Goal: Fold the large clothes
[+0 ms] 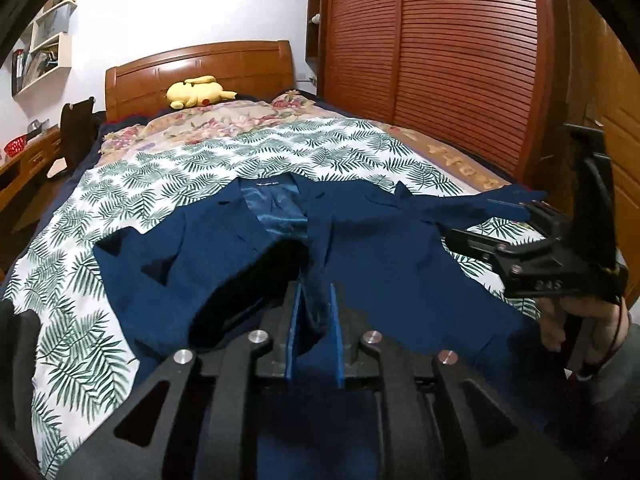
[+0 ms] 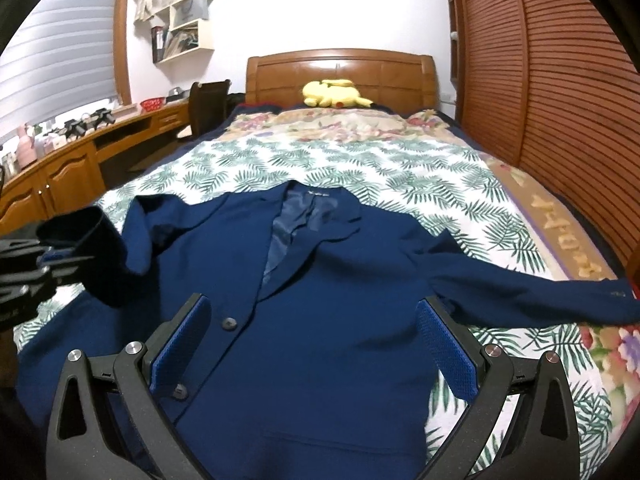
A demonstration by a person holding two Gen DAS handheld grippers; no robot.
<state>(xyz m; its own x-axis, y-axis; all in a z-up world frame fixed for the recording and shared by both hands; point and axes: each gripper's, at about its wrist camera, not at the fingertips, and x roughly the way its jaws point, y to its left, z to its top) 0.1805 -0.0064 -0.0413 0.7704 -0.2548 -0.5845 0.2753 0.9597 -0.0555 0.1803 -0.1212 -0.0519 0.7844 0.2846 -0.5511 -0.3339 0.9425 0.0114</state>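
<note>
Left gripper (image 1: pixel 314 312) pinches the blue blazer's (image 2: pixel 320 280) sleeve cuff; right gripper (image 2: pixel 316 344) gapes above its front; sleeve may slip.

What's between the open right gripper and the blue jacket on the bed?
Nothing visible. The right gripper hangs open directly over the jacket front, with only air between. The left gripper is already shut on the left sleeve, off to the side.

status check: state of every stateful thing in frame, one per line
navy blazer: face up on the bed, front partly open, lining showing
left sleeve cuff: lifted off the bed
right sleeve: stretched out flat
left tongs: shut on the cuff
right tongs: open, above the blazer
wardrobe doors: closed
</note>
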